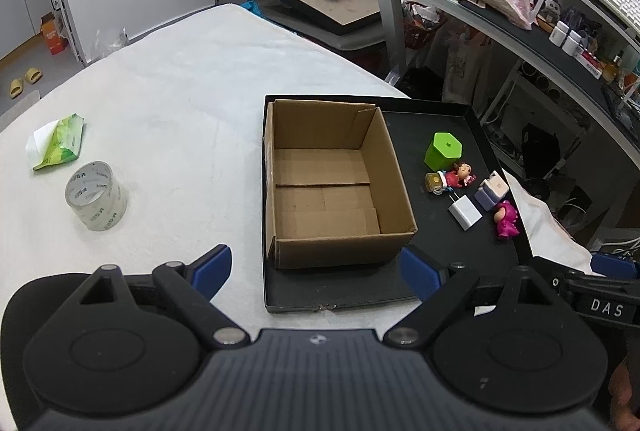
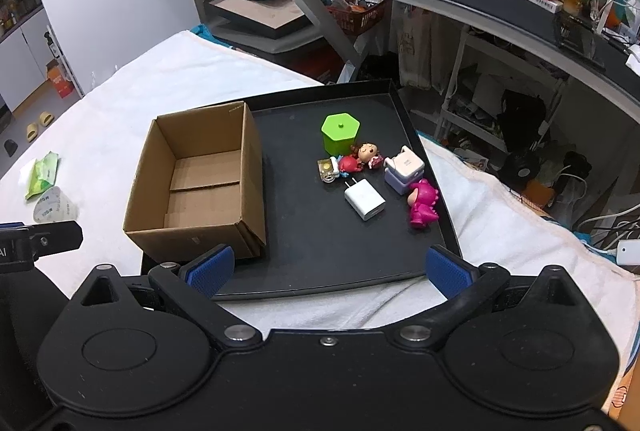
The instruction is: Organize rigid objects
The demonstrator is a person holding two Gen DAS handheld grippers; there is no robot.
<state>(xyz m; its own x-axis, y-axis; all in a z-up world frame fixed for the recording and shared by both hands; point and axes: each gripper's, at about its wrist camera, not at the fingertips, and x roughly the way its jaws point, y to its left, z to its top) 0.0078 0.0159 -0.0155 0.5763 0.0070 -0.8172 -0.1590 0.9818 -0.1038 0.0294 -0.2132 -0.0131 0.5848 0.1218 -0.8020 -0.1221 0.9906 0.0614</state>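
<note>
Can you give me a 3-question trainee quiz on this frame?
1. True or false: the cardboard box has items in it.
2. Which lies nearest the white charger: A) tape roll, B) pink figurine, C) green packet?
3. Is the left gripper or the right gripper holding anything?

Key: 1 false, it is empty. 2 B. 3 Neither, both open.

Bright even indoor light, soft shadows, sharp centre, strong fisheye bending at edges, no glare
</note>
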